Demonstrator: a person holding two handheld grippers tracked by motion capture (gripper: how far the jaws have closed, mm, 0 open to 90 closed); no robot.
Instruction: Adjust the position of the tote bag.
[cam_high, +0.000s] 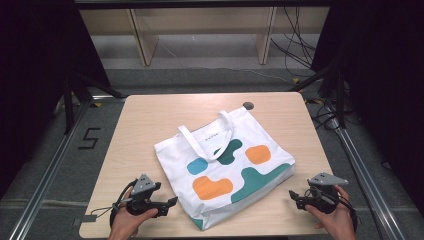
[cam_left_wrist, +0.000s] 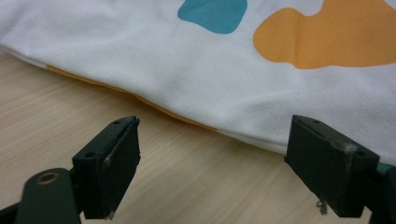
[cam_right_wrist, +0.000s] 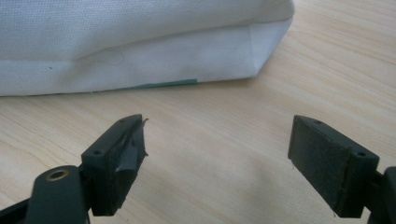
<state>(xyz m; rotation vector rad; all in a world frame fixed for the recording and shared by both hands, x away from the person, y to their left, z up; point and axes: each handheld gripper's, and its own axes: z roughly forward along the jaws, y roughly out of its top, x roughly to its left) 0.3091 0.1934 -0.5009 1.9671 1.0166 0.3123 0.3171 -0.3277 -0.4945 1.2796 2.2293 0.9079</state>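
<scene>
A white woven-cloth tote bag (cam_high: 225, 170), printed with rounded teal and orange blobs, lies flat and askew in the middle of the pale wood-grain worktop (cam_high: 145, 120), its two strap handles (cam_high: 215, 132) towards the far edge. The left tongs (cam_high: 170, 202) rest near the front-left corner, jaws wide apart and empty, just beside the bag's edge. The right tongs (cam_high: 292, 197), equally wide and empty, sit near the front-right corner. The left gripper view shows an orange lining (cam_left_wrist: 140, 98) along the hem; the right gripper view shows a folded corner (cam_right_wrist: 266, 46).

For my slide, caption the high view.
Two open grippers flank a white tote bag on a wooden table.
</scene>
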